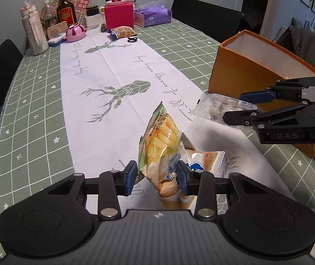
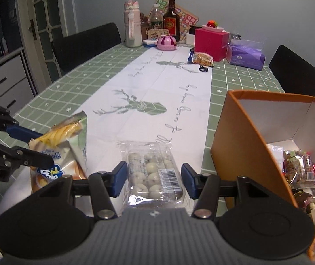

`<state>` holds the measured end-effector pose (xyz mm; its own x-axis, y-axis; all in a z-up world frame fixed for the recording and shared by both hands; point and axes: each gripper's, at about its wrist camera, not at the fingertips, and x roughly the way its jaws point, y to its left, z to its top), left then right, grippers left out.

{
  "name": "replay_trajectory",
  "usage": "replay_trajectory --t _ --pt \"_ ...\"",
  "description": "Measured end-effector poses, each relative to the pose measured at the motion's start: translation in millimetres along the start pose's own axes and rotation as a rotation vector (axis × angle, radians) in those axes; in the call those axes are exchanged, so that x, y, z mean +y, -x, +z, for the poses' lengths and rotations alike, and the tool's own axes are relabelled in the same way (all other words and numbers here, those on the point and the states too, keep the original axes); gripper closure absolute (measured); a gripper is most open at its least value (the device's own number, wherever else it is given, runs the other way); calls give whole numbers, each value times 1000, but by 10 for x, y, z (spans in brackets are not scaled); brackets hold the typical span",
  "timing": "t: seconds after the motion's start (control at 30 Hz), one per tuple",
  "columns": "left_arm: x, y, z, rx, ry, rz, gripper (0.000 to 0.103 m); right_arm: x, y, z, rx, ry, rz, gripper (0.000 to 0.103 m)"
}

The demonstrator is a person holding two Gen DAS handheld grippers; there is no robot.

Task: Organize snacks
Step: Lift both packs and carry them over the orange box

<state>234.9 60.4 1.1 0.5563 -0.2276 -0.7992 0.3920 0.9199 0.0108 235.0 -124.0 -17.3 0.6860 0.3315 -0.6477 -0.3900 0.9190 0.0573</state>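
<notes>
My left gripper (image 1: 156,174) is shut on two snack bags together: a yellow-green potato chip bag (image 1: 157,137) and a pale bread bag (image 1: 192,165) behind it. Both also show in the right wrist view, the chip bag (image 2: 69,132) and the bread bag (image 2: 53,172), held by the left gripper (image 2: 39,149). My right gripper (image 2: 154,178) is open, its jaws straddling a clear tray pack of round white candies (image 2: 155,172) lying on the white runner. That pack (image 1: 217,110) and the right gripper (image 1: 237,106) show in the left wrist view. An orange box (image 2: 241,150) holding several snacks stands to the right.
A peanut snack bag (image 2: 202,59) and black scissors (image 2: 203,68) lie at the far end of the runner. Bottles, a pink pot, a red box (image 2: 210,43) and a purple tissue box (image 2: 247,57) crowd the far table end. Black chairs stand around the table.
</notes>
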Motion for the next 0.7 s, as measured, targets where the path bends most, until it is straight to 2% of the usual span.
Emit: replay_trajectory --t 0.23,0.37,0.7 --pt "-230 284 175 -29 -27 18 59 -75 423 79 -75 6 12 51" --pt "-404 437 299 -72 -46 29 59 -134 655 91 -124 50 -18 51" --pt "-834 593 555 -104 -92 56 60 -427 1095 120 -205 -3 -21 51"
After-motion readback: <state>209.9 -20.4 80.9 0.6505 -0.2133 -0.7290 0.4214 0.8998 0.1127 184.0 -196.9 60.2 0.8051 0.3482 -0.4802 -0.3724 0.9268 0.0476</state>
